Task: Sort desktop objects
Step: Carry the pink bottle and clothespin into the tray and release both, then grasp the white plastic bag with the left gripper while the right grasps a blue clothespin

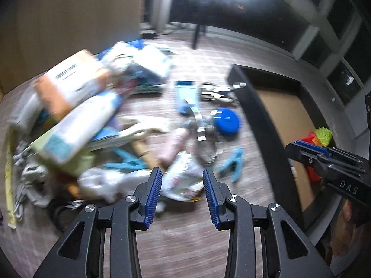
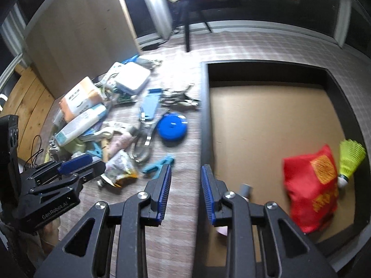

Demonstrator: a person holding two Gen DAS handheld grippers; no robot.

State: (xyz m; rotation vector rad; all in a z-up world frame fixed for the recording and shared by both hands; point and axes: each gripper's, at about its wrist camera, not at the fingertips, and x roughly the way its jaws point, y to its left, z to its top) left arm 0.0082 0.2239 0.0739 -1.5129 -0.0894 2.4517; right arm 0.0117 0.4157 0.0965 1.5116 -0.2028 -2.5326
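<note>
A pile of desktop clutter [image 1: 76, 115] lies on the checked cloth: boxes, packets, cables. My left gripper [image 1: 182, 194] is open and empty, just above a crumpled white printed packet [image 1: 183, 180]. A blue round disc [image 1: 226, 121], a teal clothes peg [image 1: 234, 162] and metal clips [image 1: 201, 125] lie beyond it. My right gripper [image 2: 186, 192] is open and empty over the left wall of the black tray [image 2: 204, 115]. In the tray lie a red pouch [image 2: 310, 187] and a yellow shuttlecock [image 2: 350, 159]. The pile also shows in the right wrist view [image 2: 92, 115].
A black tray [image 1: 252, 115] with a brown cardboard floor stands right of the pile. A wooden panel [image 1: 69, 23] stands behind the pile. A small grey cylinder [image 2: 245, 190] lies in the tray near my right fingers. Dark table legs [image 2: 187, 37] stand at the back.
</note>
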